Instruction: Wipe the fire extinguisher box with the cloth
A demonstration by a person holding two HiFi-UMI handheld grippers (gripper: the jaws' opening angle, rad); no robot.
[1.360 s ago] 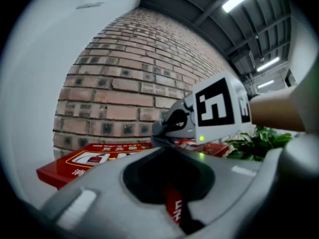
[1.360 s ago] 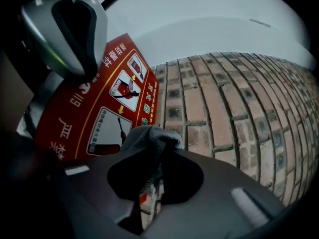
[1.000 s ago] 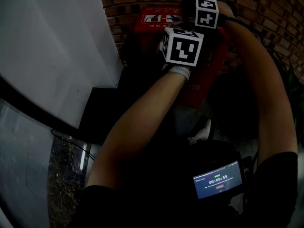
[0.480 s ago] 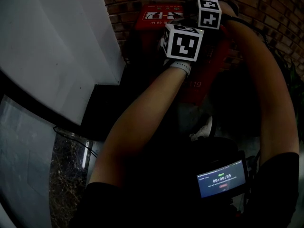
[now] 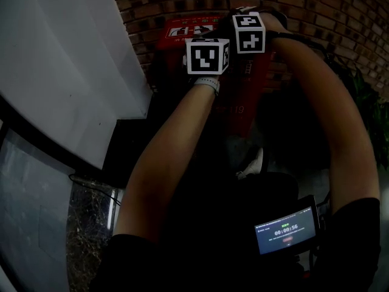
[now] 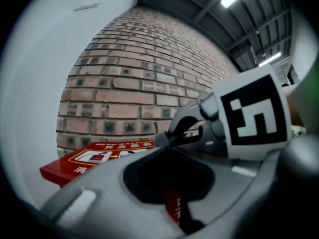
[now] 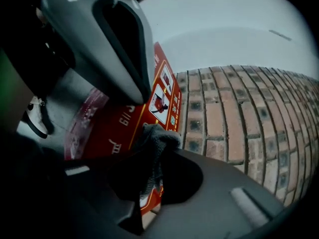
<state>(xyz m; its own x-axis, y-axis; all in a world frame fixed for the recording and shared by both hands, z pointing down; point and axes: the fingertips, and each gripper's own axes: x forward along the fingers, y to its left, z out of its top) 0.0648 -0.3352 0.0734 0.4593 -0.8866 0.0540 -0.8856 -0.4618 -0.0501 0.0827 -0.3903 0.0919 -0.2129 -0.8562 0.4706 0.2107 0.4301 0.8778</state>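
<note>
The red fire extinguisher box (image 5: 200,28) stands against the brick wall, and its lid with printed signs also shows in the left gripper view (image 6: 99,156). Both marker cubes hover over the box: the left one (image 5: 206,56) and the right one (image 5: 249,32) just beyond it. My right gripper (image 7: 164,151) is shut on a grey cloth (image 7: 154,138), which is bunched against the box front (image 7: 117,123). The left gripper (image 6: 167,153) has its jaws together with nothing in them. It sits beside the right gripper (image 6: 249,116).
A brick wall (image 5: 316,5) runs behind the box. A white panel (image 5: 61,59) stands close on the left, over a dark ledge (image 5: 130,142). A white shoe (image 5: 252,166) is on the floor below, a lit screen (image 5: 285,231) hangs at the person's waist, and green leaves (image 5: 374,102) show at right.
Both grippers have shifted a little left over the box. The left marker cube has turned and now shows a side face. The head view has tilted, bringing more brick wall into view.
</note>
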